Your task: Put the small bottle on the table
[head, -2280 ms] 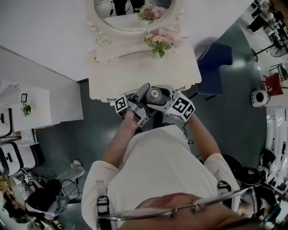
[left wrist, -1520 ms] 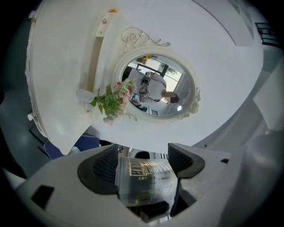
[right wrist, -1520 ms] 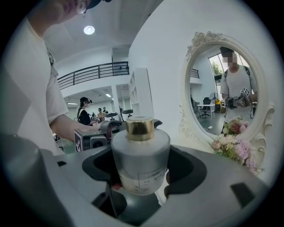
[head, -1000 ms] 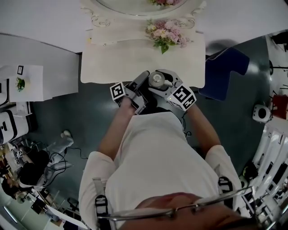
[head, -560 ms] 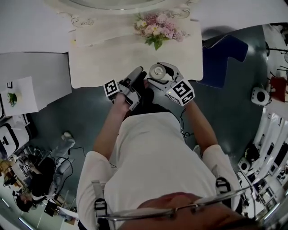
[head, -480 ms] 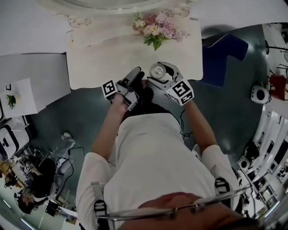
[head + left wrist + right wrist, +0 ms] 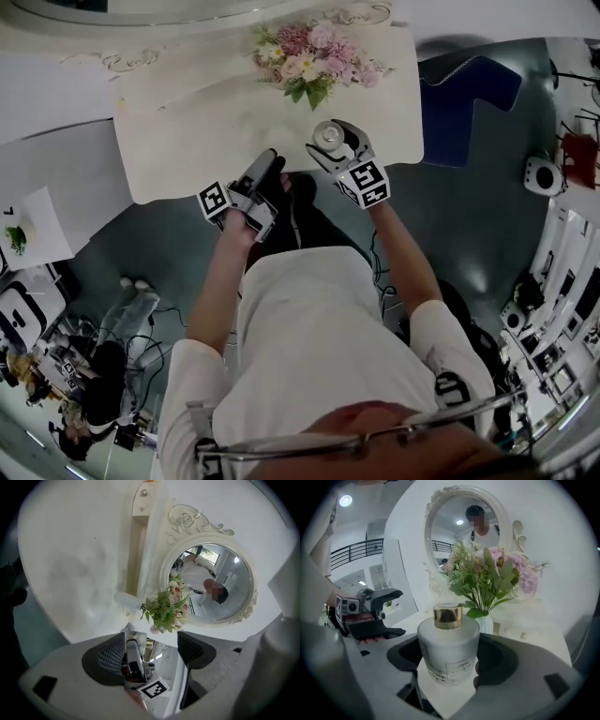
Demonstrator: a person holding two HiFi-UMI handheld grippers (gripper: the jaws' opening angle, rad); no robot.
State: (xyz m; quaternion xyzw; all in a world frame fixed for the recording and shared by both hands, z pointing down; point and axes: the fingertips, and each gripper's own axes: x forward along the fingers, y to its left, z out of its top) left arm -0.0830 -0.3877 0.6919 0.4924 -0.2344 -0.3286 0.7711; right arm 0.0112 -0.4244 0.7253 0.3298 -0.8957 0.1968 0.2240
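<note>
The small bottle is frosted white glass with a gold cap. My right gripper is shut on its body and holds it upright. In the head view the bottle and right gripper are over the front part of the white dressing table, right of centre. Whether the bottle's base touches the tabletop is hidden. My left gripper hovers at the table's front edge, left of the bottle. Its jaws stand open with nothing between them.
A vase of pink flowers stands at the back of the table, just beyond the bottle. An oval mirror rises behind it. A blue chair stands to the right of the table.
The person has stepped closer to the table. Both grippers have moved forward from before the front edge to over the tabletop, and the right one still holds the bottle.
</note>
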